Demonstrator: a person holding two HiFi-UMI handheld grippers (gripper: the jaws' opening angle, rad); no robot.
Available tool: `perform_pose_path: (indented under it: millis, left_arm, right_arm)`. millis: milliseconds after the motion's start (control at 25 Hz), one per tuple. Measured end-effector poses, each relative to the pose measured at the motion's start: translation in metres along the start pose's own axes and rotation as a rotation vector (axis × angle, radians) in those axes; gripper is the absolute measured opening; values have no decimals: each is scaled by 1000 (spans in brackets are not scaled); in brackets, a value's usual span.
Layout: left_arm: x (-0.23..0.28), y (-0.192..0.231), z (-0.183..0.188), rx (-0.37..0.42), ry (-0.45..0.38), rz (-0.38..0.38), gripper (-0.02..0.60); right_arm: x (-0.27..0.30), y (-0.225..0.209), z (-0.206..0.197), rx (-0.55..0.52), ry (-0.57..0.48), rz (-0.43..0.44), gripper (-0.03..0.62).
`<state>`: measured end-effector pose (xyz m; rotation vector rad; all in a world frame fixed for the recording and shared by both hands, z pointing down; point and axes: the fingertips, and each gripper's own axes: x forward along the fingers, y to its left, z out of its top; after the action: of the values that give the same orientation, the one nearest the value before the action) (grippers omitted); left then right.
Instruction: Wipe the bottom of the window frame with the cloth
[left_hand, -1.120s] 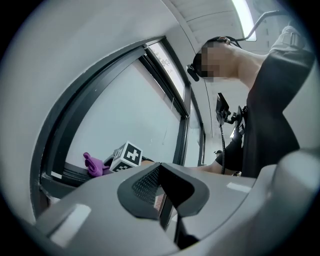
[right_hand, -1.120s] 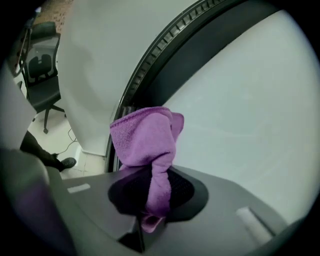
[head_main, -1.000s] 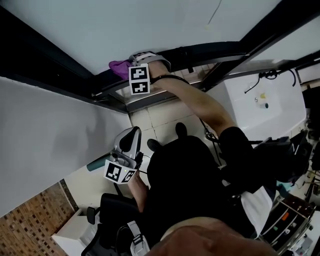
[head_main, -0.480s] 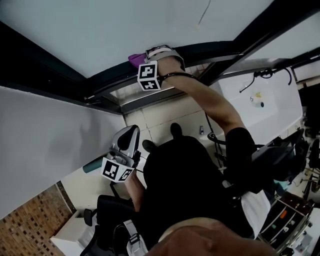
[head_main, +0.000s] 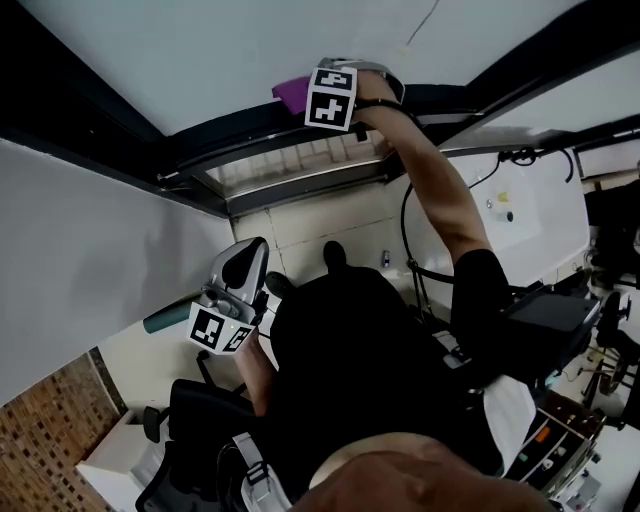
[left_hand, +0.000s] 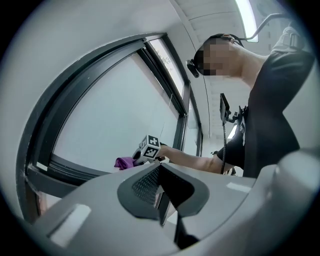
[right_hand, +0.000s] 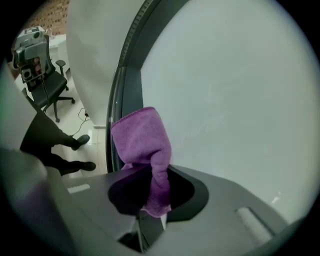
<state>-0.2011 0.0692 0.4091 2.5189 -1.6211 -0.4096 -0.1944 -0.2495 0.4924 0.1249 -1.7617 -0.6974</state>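
Note:
A purple cloth (head_main: 291, 93) presses against the dark bottom rail of the window frame (head_main: 230, 140), just under the pale glass. My right gripper (head_main: 300, 95) is shut on the cloth, its marker cube beside it. In the right gripper view the cloth (right_hand: 143, 138) folds up out of the jaws of that gripper (right_hand: 150, 200) and touches the frame (right_hand: 128, 85). My left gripper (head_main: 252, 258) hangs low by the person's body, away from the window. Its jaws are shut with nothing in them (left_hand: 161, 192). From there the cloth (left_hand: 123, 162) shows on the frame (left_hand: 70, 171).
A white wall panel (head_main: 80, 270) stands left of the window. Below is tiled floor (head_main: 300, 230) with the person's shoes. A black office chair (head_main: 195, 415) stands lower left, and a desk with equipment and cables (head_main: 560, 330) is at the right.
My right gripper has slid the cloth to the right along the bottom rail. The left gripper has stayed low by the body.

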Motion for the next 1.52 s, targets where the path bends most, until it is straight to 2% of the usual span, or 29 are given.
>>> perform_pose_path:
  millis: [80, 160, 280, 360, 400, 480, 560, 600, 680, 760, 880, 1080, 1240, 1400, 1520]
  left_arm:
    - [0, -2, -1, 0, -3, -1, 0]
    - [4, -5, -1, 3, -4, -9, 0]
    - [10, -7, -1, 4, -10, -20, 0]
    - [8, -7, -3, -1, -11, -18, 0]
    - [5, -7, -4, -3, -10, -16, 0]
    - [1, -7, -4, -5, -9, -11, 0]
    - [0, -6, -2, -3, -12, -8, 0]
    - [0, -5, -2, 0, -13, -8, 0]
    - [2, -4, -2, 3, -16, -14, 0]
    - [4, -7, -3, 2, -18, -25, 0]
    - [7, -12, -5, -2, -19, -40, 0]
    - [6, -19, -7, -14, -27, -44, 0]
    - [2, -16, -10, -23, -26, -28, 0]
    - [4, -16, -10, -21, -15, -35, 0]
    - [9, -16, -10, -18, -6, -49, 0]
  right_arm:
    - [16, 7, -7, -87, 80, -2, 63]
    - [31, 14, -12, -169, 141, -42, 57]
    - [34, 13, -19, -211, 182, -107, 55]
    - [30, 19, -23, -236, 195, -109, 54]
    - [27, 27, -24, -249, 191, -83, 54]
    - [10, 52, -21, -231, 125, 52, 60]
    - [-18, 63, -10, -125, -25, 199, 61]
    - [-31, 54, -4, -66, -97, 213, 63]
    - [-44, 26, -1, -16, -150, 156, 63]
    - [-35, 13, -7, -83, -103, 104, 63]
    - [-1, 25, -15, -236, -22, 112, 63]
    - [2, 43, -25, -326, 48, 146, 61]
    - [-18, 75, -33, -385, 44, 165, 61]
    - [-40, 120, -41, -447, 19, 141, 61]
    - [-52, 167, -53, -423, -6, 229, 63]
